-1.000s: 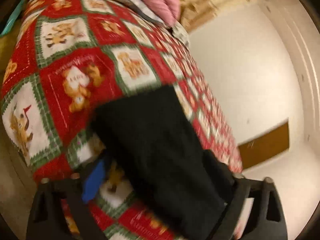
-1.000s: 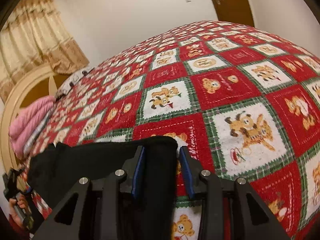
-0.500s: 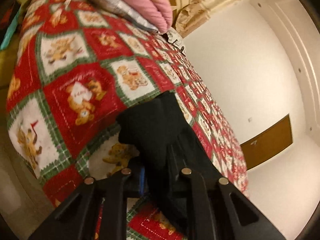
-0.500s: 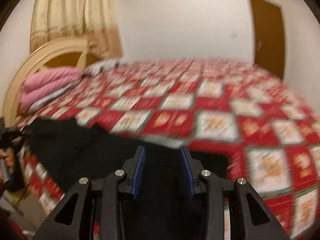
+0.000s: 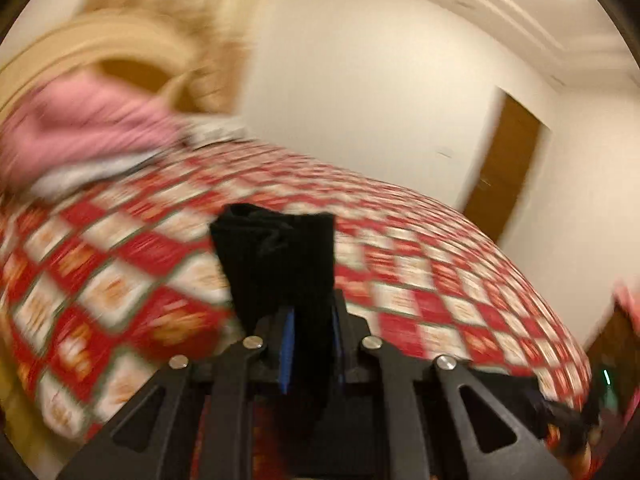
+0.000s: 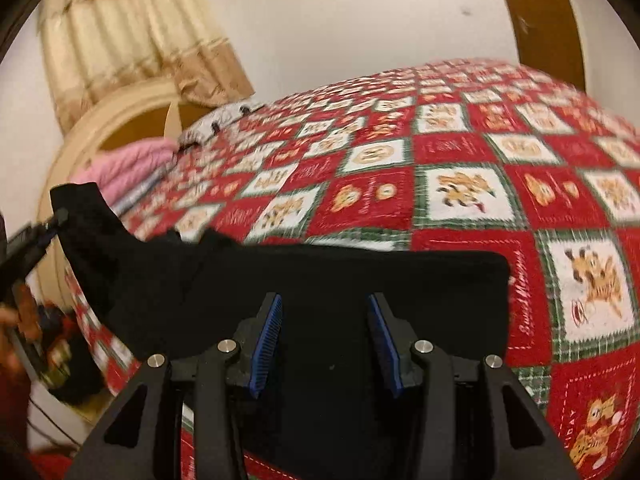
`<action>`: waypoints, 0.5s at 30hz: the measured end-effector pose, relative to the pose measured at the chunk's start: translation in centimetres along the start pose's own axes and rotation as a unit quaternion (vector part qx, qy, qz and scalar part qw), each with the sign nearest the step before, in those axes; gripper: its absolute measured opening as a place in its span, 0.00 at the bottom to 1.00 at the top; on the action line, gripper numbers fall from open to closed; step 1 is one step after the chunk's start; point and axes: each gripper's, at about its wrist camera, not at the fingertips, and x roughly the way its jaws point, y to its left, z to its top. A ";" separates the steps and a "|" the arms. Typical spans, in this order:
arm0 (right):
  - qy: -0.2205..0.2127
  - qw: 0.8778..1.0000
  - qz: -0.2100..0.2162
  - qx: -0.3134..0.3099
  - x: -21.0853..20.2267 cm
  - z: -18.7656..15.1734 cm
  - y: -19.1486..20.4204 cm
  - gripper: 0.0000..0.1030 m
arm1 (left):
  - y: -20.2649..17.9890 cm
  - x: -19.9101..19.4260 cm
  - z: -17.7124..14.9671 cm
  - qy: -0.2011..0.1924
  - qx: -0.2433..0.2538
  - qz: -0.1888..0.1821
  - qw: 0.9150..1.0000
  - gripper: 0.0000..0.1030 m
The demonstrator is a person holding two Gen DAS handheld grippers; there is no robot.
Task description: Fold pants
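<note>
Both wrist views close over bed [image 5: 440,300] (shared), facing headboard [image 6: 120,108]

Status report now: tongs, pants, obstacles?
Left tongs shut on black pants, end lifted. Right tongs opening over pants, not gripping. Nothing blocking on quilt.

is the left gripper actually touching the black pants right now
Touching. In the left wrist view, the left gripper is shut on the black pants: a bunch of the dark cloth sticks up from between its blue pads, lifted off the quilt.
</note>
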 end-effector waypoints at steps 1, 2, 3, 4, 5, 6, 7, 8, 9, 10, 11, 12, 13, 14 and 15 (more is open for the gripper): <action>-0.005 1.000 0.011 0.020 -0.3 0.2 -0.6 0.45 | -2.1 0.2 0.0 0.001 0.026 -0.020 0.999 0.16; -0.014 0.999 0.024 0.046 -0.8 0.4 -1.5 0.45 | -5.1 0.3 -0.5 0.002 0.066 -0.047 0.997 0.16; -0.022 0.997 0.032 0.064 -1.2 0.6 -2.1 0.45 | -7.2 0.3 -1.2 0.003 0.093 -0.066 0.994 0.16; -0.031 0.996 0.037 0.080 -1.7 0.9 -2.8 0.45 | -9.0 0.2 -1.9 0.005 0.116 -0.082 0.990 0.16; -0.035 0.995 0.037 0.087 -1.8 1.0 -3.1 0.45 | -11.7 0.5 -3.3 0.011 0.151 -0.107 0.983 0.16; -0.038 0.994 0.037 0.093 -1.9 1.1 -3.4 0.45 | -13.3 0.9 -4.4 0.018 0.177 -0.119 0.977 0.16; -0.038 0.994 0.040 0.099 -2.0 1.1 -3.6 0.45 | -14.9 1.3 -5.6 0.026 0.202 -0.128 0.971 0.16; -0.036 0.993 0.046 0.105 -1.9 1.1 -3.7 0.45 | -16.4 1.7 -7.0 0.037 0.223 -0.137 0.964 0.16; -0.034 0.992 0.052 0.110 -1.8 1.1 -3.7 0.45 | -17.6 2.4 -8.6 0.053 0.245 -0.144 0.957 0.16; -0.032 0.992 0.055 0.111 -1.7 1.1 -3.7 0.45 | -18.8 3.1 -10.5 0.068 0.272 -0.146 0.949 0.16; -0.030 0.992 0.058 0.111 -1.6 1.2 -3.7 0.45 | -19.4 3.5 -11.8 0.078 0.290 -0.142 0.943 0.16; -0.027 0.992 0.061 0.111 -1.4 1.2 -3.6 0.45 | -19.8 3.9 -13.1 0.087 0.308 -0.133 0.938 0.16; -0.024 0.991 0.063 0.111 -1.4 1.2 -3.6 0.45 | -20.0 4.1 -14.0 0.092 0.320 -0.129 0.934 0.16; -0.020 0.991 0.067 0.112 -1.2 1.2 -3.6 0.45 | -19.9 4.3 -14.8 0.099 0.330 -0.123 0.931 0.16; -0.018 0.991 0.070 0.113 -1.1 1.2 -3.6 0.45 | -19.9 4.5 -15.1 0.101 0.335 -0.119 0.929 0.16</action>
